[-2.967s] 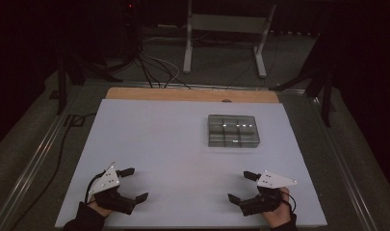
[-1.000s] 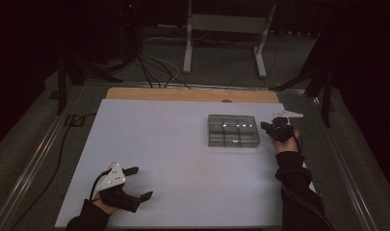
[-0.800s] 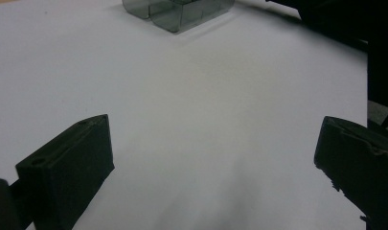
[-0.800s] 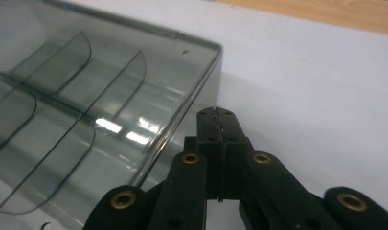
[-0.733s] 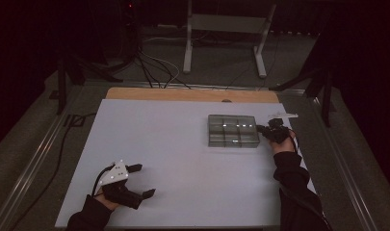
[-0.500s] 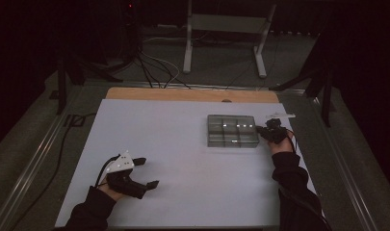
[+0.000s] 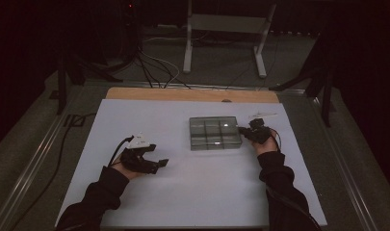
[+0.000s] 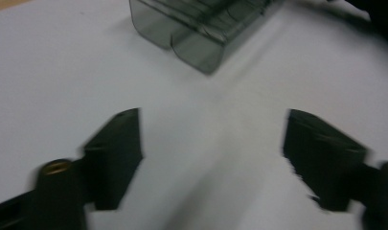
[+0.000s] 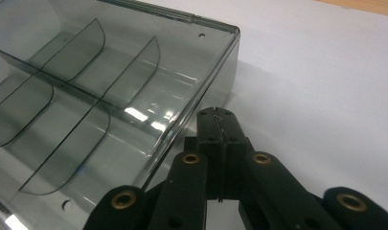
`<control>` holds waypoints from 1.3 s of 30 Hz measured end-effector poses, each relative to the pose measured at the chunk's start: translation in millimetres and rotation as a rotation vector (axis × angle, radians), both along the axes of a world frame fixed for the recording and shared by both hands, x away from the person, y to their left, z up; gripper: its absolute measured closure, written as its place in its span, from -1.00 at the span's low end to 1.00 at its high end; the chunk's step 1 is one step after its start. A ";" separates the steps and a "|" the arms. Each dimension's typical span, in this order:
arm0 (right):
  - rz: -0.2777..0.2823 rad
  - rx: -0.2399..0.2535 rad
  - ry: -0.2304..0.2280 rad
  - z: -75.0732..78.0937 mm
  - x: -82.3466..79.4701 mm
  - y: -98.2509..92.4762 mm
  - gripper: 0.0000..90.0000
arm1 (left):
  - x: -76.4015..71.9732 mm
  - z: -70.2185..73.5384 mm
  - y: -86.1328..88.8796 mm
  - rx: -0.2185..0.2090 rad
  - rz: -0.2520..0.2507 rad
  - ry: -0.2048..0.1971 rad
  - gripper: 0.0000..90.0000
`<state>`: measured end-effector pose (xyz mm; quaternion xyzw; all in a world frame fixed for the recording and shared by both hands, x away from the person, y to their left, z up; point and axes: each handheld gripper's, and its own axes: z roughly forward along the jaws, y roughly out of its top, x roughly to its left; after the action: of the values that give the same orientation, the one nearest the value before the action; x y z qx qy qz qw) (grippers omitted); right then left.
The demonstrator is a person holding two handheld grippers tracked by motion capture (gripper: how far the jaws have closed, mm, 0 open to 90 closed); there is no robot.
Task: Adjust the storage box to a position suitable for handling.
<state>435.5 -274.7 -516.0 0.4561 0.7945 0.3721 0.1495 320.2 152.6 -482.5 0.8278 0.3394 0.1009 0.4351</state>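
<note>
The box (image 7: 215, 133) sits right of centre in the high view, on the white table (image 7: 135, 192), just below the wooden strip (image 7: 183, 94) at the far edge. It has not shifted over the last 3 seconds; what has changed is you.

Your right gripper (image 7: 246, 133) has come up from the lower right of the frame to the box's right side, and in the last second it has slid in against that wall. In the right gripper view its jaws are pressed together with nothing between them, tips (image 9: 217, 125) at the box's side wall (image 9: 208, 86), touching or very nearly. That reads as a push or a steadying contact, not a grasp.

Your left gripper (image 7: 159, 163) has moved from the lower left toward the middle of the frame and now points at the box, well apart from it. Its jaws have just been closing, yet they stand apart with only bare table between them. It looks like the start of a 2-handed approach, the left side yet to arrive.

The box is smoky, see-through plastic, shallow and open-topped. Thin dividers with curved tops split it into 6 cells, 2 rows of 3, all empty. Small holes (image 9: 201, 35) mark its corners, and its floor glints under the light. In the left gripper view a corner of it (image 8: 196, 36) shows at the top of the frame.
</note>
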 end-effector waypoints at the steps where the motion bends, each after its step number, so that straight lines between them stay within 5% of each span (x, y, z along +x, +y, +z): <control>1: 0.009 0.004 0.003 -0.1 -0.3 3.8 1.00 | 3.9 -0.6 -0.9 0.003 0.013 -0.001 -0.19; 7: 0.058 0.026 0.033 -0.9 -2.0 21.5 1.00 | 24.1 -8.8 -4.6 0.095 0.026 0.012 0.43; 14: 0.088 0.040 0.034 -1.7 -7.4 37.2 1.00 | 41.2 -15.6 -1.9 0.126 0.095 0.046 0.99; 16: 0.106 0.060 0.041 -1.4 -9.1 42.1 1.00 | 46.0 -17.4 -0.3 0.105 0.093 0.080 1.00; 21: 0.140 0.061 0.019 2.5 -8.4 51.5 1.00 | 54.8 -21.4 1.0 0.105 0.076 0.089 1.00; 24: 0.115 0.073 0.009 3.7 -1.4 49.8 1.00 | 60.6 -22.9 -0.2 0.094 0.062 0.071 1.00; 30: 0.018 0.089 0.019 1.9 33.6 45.2 1.00 | 71.8 -27.1 -8.7 0.074 0.059 0.104 1.00; 39: -0.004 0.091 0.042 -5.5 58.9 57.3 1.00 | 80.6 -30.4 -19.1 0.072 0.041 0.126 1.00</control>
<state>494.3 -217.5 -521.5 0.4716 0.7789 0.3979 0.1126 400.7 133.5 -512.9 0.8405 0.3791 0.0697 0.3808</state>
